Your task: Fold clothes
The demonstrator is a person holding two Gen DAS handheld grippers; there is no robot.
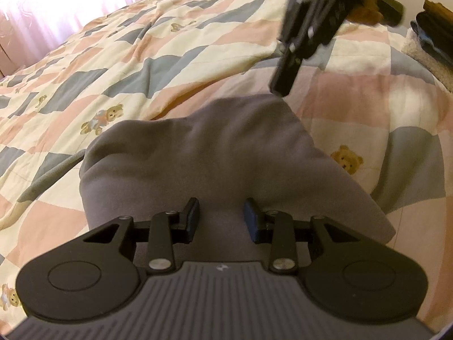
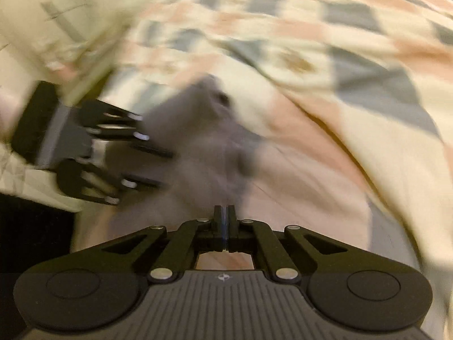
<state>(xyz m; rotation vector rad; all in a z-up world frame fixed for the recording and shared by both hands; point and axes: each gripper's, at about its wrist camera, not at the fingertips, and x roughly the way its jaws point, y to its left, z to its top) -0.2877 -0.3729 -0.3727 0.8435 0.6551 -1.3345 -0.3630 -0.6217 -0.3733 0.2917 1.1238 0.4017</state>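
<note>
On the patchwork quilt [image 1: 198,45], grey garment [image 1: 226,155] is lying as a compact bundle, seemingly mostly folded. Left gripper [image 1: 221,216] is hovering, fingers apart; right gripper [image 2: 224,223] is pressed together, empty.

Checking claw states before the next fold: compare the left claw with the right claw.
The left claw is open, fingers apart over the grey cloth; the right claw is shut, fingers pressed together. The left view is sharp; the right view is motion-blurred. Both are black and hang above the quilt.
</note>
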